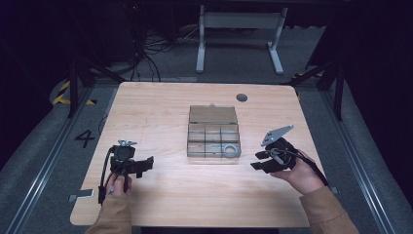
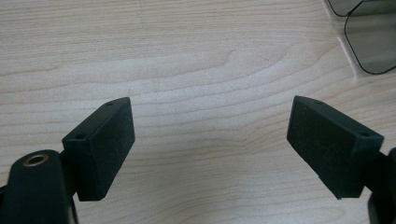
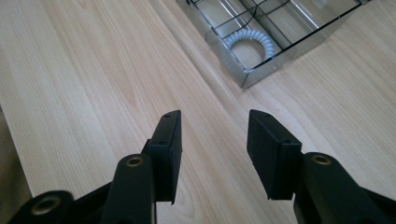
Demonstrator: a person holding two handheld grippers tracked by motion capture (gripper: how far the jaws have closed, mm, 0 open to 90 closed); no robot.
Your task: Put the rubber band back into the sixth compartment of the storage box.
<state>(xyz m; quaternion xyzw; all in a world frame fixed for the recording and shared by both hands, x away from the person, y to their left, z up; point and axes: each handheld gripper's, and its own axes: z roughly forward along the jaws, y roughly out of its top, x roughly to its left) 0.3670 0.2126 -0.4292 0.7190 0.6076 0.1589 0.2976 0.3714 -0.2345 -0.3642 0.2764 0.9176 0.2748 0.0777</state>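
Organizer box [image 1: 213,132] between both claws

We hold the left gripper [image 1: 148,165] and right gripper [image 1: 257,161] low over the wooden counter [image 1: 160,112], either side of a clear compartment box [image 1: 213,132] with a pale coiled ring [image 1: 231,150] in its near right compartment.

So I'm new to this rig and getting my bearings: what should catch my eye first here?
A clear plastic compartment box with its lid open sits mid-table on the light wooden table, with a white coiled ring in its near right compartment. The left gripper and right gripper flank it, jaws open and holding nothing.
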